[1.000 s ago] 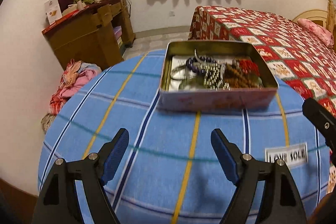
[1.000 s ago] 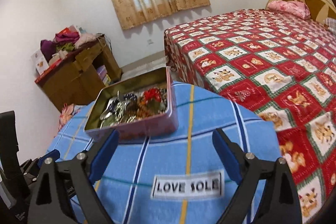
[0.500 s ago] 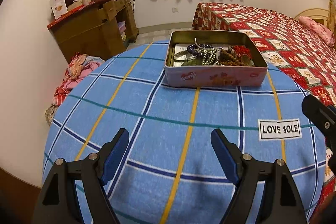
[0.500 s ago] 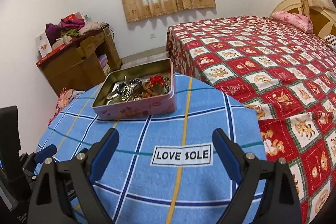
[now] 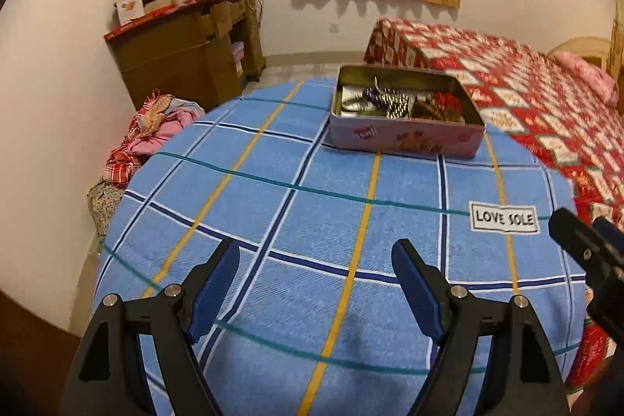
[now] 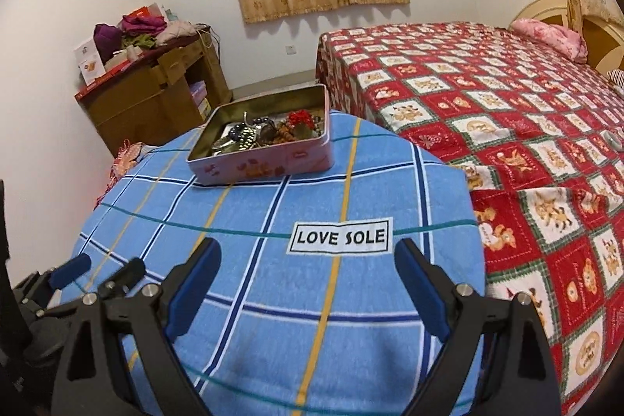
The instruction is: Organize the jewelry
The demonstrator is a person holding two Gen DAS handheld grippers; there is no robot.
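A pink open tin (image 5: 401, 141) stands at the far side of a round table with a blue checked cloth (image 5: 273, 213). Inside lies a heap of jewelry (image 5: 401, 103): silver and dark beads, brown beads and a red piece. The tin (image 6: 265, 164) and jewelry (image 6: 269, 131) also show in the right wrist view. My left gripper (image 5: 316, 283) is open and empty, above the near part of the cloth, well short of the tin. My right gripper (image 6: 308, 279) is open and empty, near a "LOVE SOLE" label (image 6: 339, 236).
A bed with a red patterned cover (image 6: 507, 112) stands right of the table. A brown cabinet piled with clothes and boxes (image 5: 187, 45) stands at the back left wall. A heap of clothes (image 5: 148, 127) lies on the floor beside the table.
Both grippers have drawn back from the tin and risen, so more of the cloth shows. Both stayed open and empty. The tin has not moved.
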